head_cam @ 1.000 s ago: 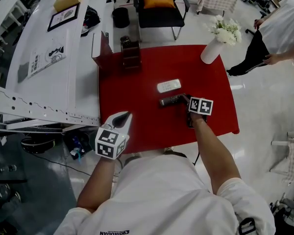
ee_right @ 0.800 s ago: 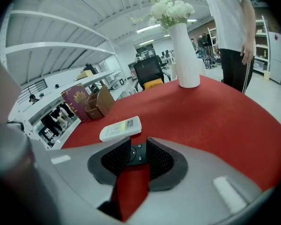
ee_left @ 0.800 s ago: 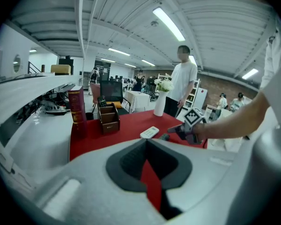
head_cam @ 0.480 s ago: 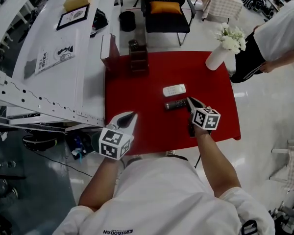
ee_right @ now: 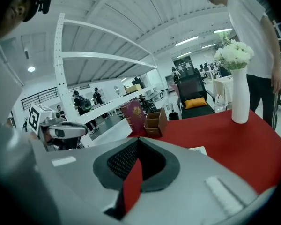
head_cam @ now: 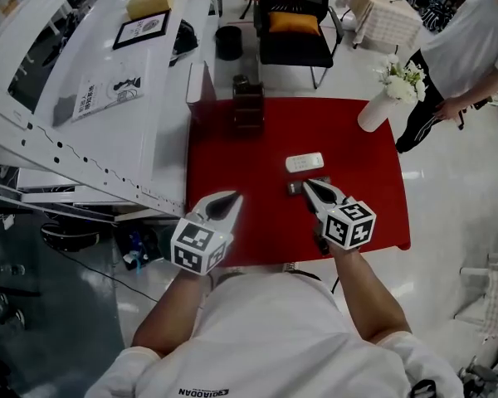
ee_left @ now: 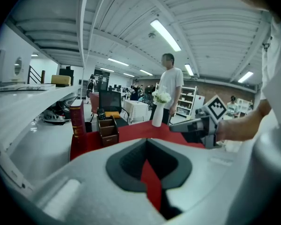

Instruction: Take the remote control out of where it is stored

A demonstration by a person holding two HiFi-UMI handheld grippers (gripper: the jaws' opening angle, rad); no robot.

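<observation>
Blk remote [head_cam: 294,188] beside wht remote [head_cam: 305,162] – on red tbl [head_cam: 224,143].

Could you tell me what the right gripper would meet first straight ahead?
The right gripper, jaws just closed empty, would probably meet the red table before the wooden organizer; depth unclear.

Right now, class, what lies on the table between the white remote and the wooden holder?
Nothing. In the head view, only bare red table stretches from the white remote to the wooden holder.
</observation>
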